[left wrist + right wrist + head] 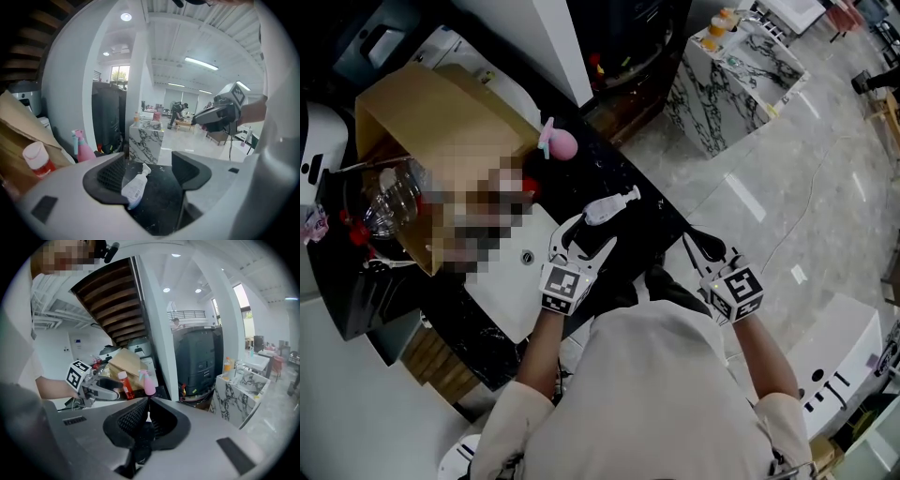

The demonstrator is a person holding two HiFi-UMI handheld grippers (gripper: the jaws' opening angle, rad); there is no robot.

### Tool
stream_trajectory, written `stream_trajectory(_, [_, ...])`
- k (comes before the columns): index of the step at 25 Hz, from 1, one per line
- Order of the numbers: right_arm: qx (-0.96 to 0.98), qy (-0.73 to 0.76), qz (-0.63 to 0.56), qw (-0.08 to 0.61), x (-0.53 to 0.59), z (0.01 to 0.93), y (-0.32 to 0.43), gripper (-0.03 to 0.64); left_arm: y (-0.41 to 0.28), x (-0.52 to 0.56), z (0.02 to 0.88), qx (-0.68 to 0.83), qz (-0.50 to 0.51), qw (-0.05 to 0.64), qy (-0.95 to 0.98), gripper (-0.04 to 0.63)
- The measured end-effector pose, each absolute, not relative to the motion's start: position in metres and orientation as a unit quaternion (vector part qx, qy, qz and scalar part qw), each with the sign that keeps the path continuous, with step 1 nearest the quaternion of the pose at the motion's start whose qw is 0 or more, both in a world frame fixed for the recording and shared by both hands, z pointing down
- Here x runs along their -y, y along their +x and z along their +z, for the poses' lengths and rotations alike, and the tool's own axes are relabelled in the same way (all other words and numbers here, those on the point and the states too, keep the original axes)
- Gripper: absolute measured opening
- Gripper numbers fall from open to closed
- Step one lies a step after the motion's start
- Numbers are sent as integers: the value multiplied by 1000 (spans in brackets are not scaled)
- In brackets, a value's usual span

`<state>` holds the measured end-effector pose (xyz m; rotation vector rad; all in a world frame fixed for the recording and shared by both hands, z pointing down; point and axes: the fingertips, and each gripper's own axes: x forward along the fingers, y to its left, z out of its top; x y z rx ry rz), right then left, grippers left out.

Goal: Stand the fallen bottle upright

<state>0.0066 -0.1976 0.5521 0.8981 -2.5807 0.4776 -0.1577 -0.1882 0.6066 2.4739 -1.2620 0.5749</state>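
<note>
Nothing done yet: the white spray bottle (610, 207) lies on its side on the black counter (623, 173), just beyond the left gripper (586, 237), whose jaws gape toward it. The right gripper (705, 246) hangs right, pinched together, empty.

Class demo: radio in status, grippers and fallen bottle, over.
Left gripper open, facing white spray bottle. Right gripper shut, held aside. Bottle flat on black counter, ungripped. Pink bottle stands beyond, no obstruction.
</note>
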Motion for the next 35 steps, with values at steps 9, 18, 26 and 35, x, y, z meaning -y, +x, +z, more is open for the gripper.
stream_trajectory(9, [917,301,182,188,217,571,15,34,-138,216,654,392,293,148,859,313])
stream_trajectory(18, [914,291,202,196,224,590,19,34,-124,225,720,308,400,151,850,314])
stream_trajectory(26, [912,291,213,196,229,600,17,34,-125,229,770,252,485,133,827,314])
stream_trajectory(35, [906,293,231,202,227,615,20,34,-129,239,806,198,553,132,799,314])
